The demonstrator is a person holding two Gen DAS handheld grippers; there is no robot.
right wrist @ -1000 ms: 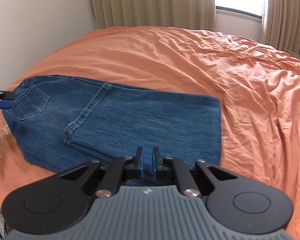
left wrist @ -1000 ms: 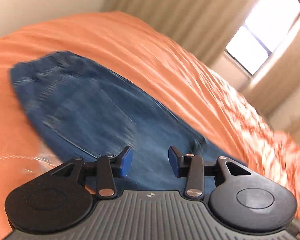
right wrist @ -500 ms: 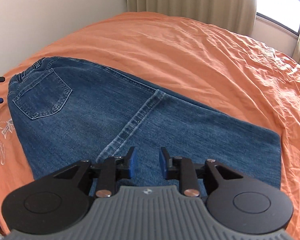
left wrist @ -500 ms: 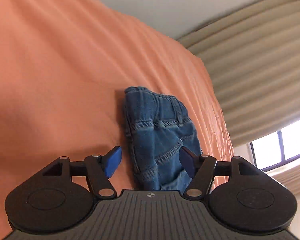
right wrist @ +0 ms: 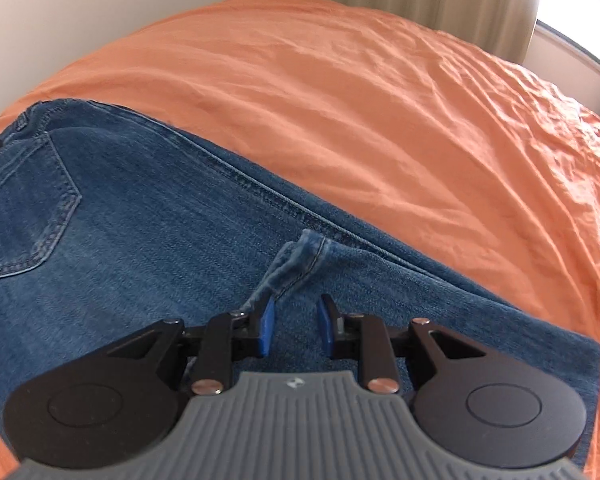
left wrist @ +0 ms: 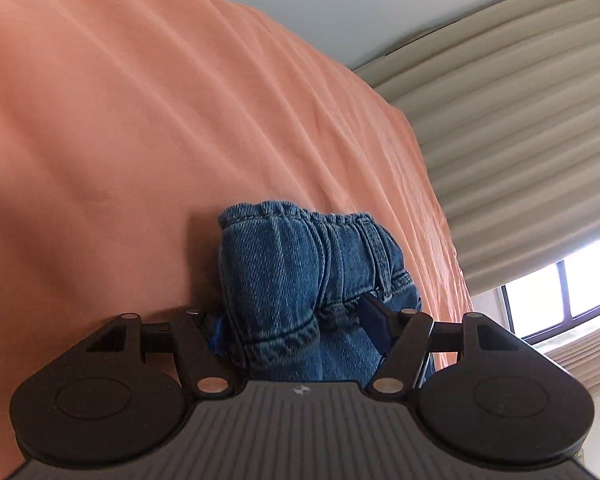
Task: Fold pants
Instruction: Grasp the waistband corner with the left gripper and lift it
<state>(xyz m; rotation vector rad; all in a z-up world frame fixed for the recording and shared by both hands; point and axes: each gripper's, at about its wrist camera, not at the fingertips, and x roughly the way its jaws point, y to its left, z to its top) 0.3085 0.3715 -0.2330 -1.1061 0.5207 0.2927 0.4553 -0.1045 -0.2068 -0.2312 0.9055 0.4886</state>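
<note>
Clearly the left gripper, jaws wide, straddles the waistband of the pants on the orange bed; right gripper hovers narrowly parted near the crotch seam. Closing late risks bunching denim.

Coarse blue denim pants with raised stitched seams on matt, creased orange cotton bedsheet

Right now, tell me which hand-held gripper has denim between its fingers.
The left hand-held gripper: the blue denim pants' bunched waistband fills its wide gap. The right hand-held gripper is open above flat denim.
</note>
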